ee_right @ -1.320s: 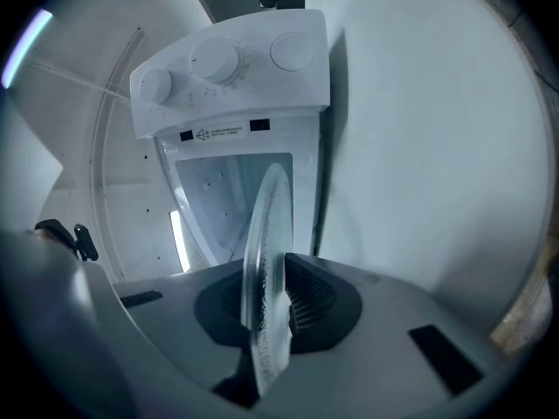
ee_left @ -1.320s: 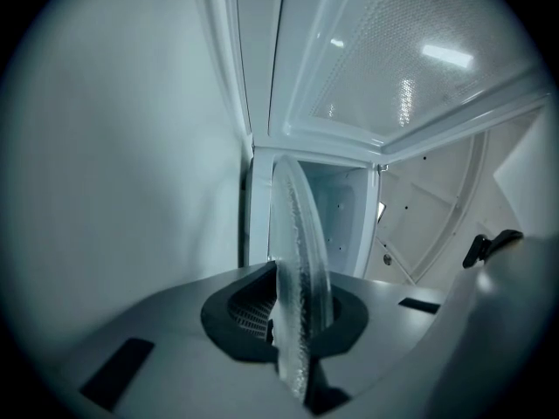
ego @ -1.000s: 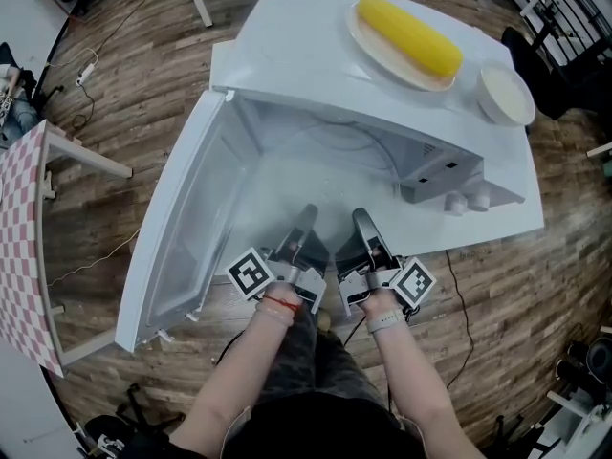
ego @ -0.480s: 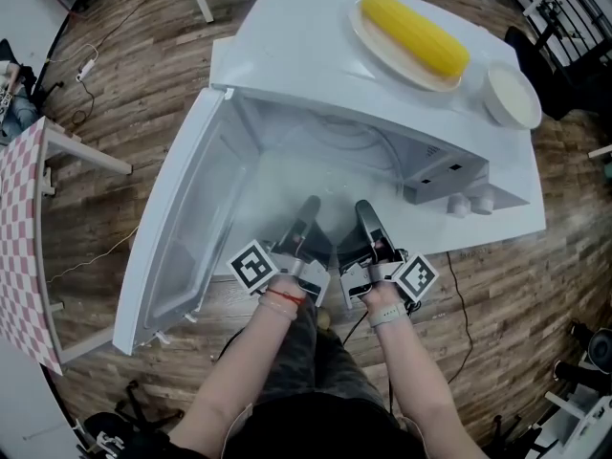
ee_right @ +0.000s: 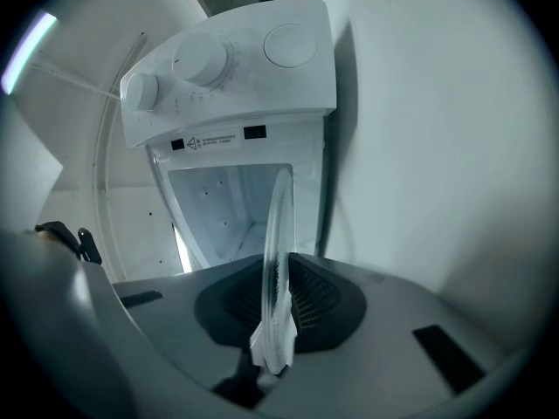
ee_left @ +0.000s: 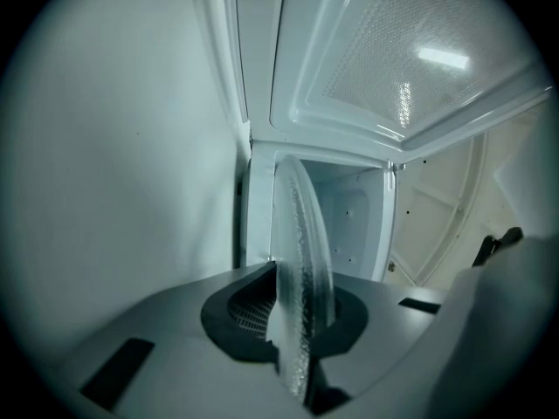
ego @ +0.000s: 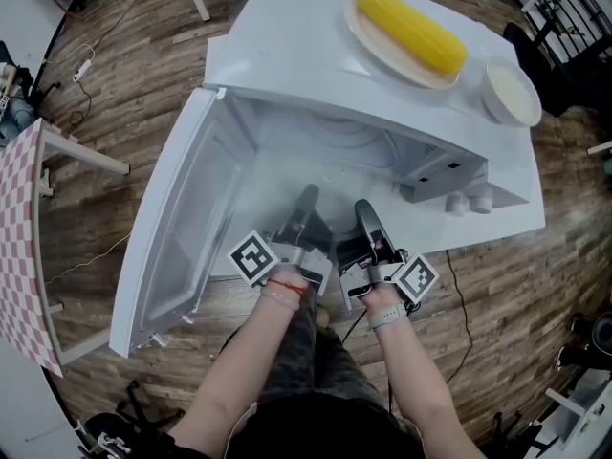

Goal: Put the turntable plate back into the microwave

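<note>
– Wooden plank floor [ego: 115, 84] all round, and a white microwave oven [ego: 316, 65] seen from above. Is it open?

– Yes. Its white door [ego: 182, 228] swings out toward 8 o'clock, so the pale cavity is open to view.

– Where is the task's plate?

– The clear round glass turntable plate [ego: 287, 185] is at the mouth of the cavity, reaching inward toward 12 o'clock. In the head view it is only a faint sheen. Whether it touches the cavity floor, I cannot tell.

– And the two tools?

– Side by side at the plate's near rim. The left gripper [ego: 306, 201] has its fingers [ee_left: 236, 308] pinching the rim, which shows edge-on between the dark ribbed pads. The right gripper [ego: 365, 213], just beside it at 3 o'clock, has its fingers [ee_right: 319, 299] pressed onto the same rim.

– Anything on top of the oven?

– A long yellow corn cob [ego: 411, 32] lies on an oval cream dish [ego: 368, 41] at 1 o'clock. A round white bowl [ego: 507, 94] sits near it at 2 o'clock. Two white knobs [ego: 457, 204] show on the control panel, at 3 o'clock from the right gripper. A red-and-white checked cloth [ego: 19, 247] lies at the 9 o'clock edge.
</note>
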Demonstrator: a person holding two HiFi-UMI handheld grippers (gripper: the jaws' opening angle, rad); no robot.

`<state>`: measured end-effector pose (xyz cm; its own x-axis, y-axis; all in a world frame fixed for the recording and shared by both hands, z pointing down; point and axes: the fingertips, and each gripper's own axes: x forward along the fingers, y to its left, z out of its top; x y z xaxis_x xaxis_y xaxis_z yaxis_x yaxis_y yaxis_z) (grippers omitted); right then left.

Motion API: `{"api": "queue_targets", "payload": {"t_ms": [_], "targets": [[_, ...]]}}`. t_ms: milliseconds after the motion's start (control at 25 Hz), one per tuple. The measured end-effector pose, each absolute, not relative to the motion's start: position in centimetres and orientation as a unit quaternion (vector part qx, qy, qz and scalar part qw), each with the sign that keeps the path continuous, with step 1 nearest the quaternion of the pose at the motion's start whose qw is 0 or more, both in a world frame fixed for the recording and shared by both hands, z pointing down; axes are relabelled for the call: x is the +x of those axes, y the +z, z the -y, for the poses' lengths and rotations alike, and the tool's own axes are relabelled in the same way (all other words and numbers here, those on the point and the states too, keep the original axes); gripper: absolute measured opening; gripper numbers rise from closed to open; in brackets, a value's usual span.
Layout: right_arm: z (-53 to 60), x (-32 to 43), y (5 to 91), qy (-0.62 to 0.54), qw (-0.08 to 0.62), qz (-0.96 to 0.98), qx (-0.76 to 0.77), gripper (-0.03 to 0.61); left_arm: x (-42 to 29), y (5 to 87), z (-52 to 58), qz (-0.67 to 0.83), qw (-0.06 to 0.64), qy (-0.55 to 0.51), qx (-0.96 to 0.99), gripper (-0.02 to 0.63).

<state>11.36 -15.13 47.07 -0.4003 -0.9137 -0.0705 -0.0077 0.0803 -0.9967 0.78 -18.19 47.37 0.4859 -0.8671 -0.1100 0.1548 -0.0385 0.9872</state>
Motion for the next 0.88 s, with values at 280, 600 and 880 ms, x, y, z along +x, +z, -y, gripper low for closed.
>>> {"api": "queue_targets", "payload": {"t_ms": [280,600,880], "targets": [[14.7,11.2,46.9,-0.563,0.402,-0.618,-0.373,0.040,0.6,47.2,18.6,0.300,0.613,-0.418,0.599,0.032],[15.0,11.4,47.0,-0.564,0.408,-0.612,-0.375,0.040,0.8,47.2,19.7,0.299,0.612,-0.419,0.600,0.031],[15.3,11.7,46.9,-0.561,0.416,-0.609,-0.375,0.043,1.1,47.2,20.4,0.300,0.614,-0.420,0.598,0.031]]}}
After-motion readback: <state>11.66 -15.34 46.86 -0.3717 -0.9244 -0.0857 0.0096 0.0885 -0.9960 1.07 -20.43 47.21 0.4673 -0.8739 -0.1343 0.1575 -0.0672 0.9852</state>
